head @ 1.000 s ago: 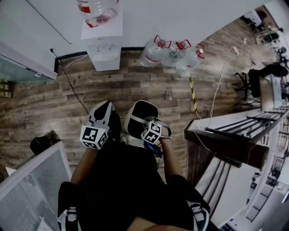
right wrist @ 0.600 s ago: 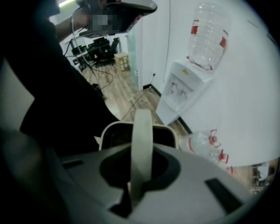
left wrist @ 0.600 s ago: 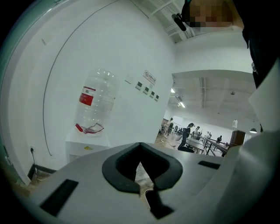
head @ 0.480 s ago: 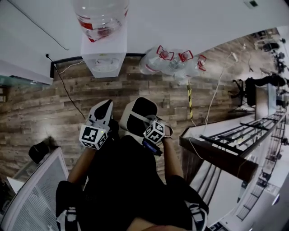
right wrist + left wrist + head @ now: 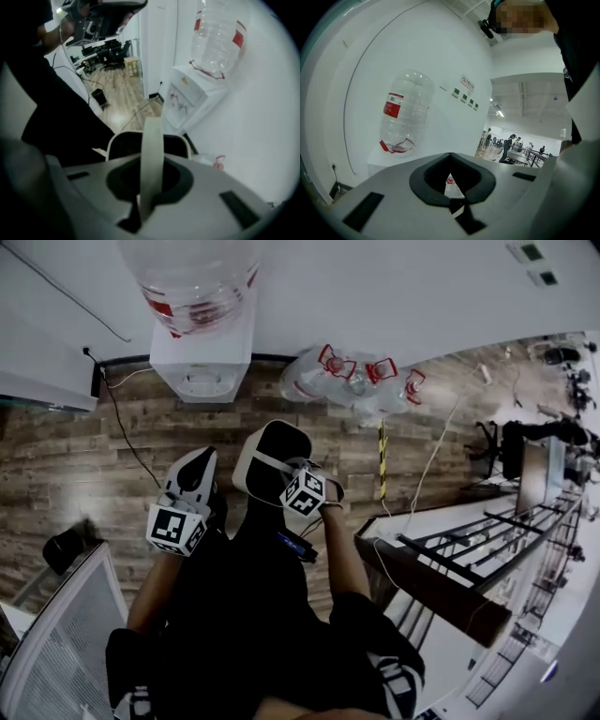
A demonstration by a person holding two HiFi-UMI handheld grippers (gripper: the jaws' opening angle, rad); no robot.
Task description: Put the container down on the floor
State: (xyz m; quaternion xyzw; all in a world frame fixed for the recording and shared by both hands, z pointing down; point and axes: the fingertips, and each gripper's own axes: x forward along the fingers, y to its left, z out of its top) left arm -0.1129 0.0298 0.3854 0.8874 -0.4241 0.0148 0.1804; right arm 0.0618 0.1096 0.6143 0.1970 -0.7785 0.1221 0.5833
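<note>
The container (image 5: 270, 457) is a white bin with a dark inside, hanging above the wooden floor in front of the person's legs. Its white handle strap (image 5: 152, 150) runs between the jaws of my right gripper (image 5: 149, 190), which is shut on it; the bin's rim (image 5: 114, 138) shows just below. In the head view the right gripper (image 5: 292, 474) sits over the bin's near edge. My left gripper (image 5: 195, 463) is beside the bin on its left, not touching it. In the left gripper view, the left gripper (image 5: 451, 187) is shut with nothing in it.
A white water dispenser (image 5: 202, 360) with an upturned bottle (image 5: 192, 282) stands against the wall ahead. Several empty water bottles (image 5: 352, 379) lie on the floor to its right. A cable (image 5: 127, 442) trails on the left. A dark railing (image 5: 441, 577) is at right, a mesh panel (image 5: 56, 643) at lower left.
Both grippers and the bin have shifted a little left and forward toward the dispenser, which looms larger. The right gripper keeps its hold on the handle; the left stays shut.
</note>
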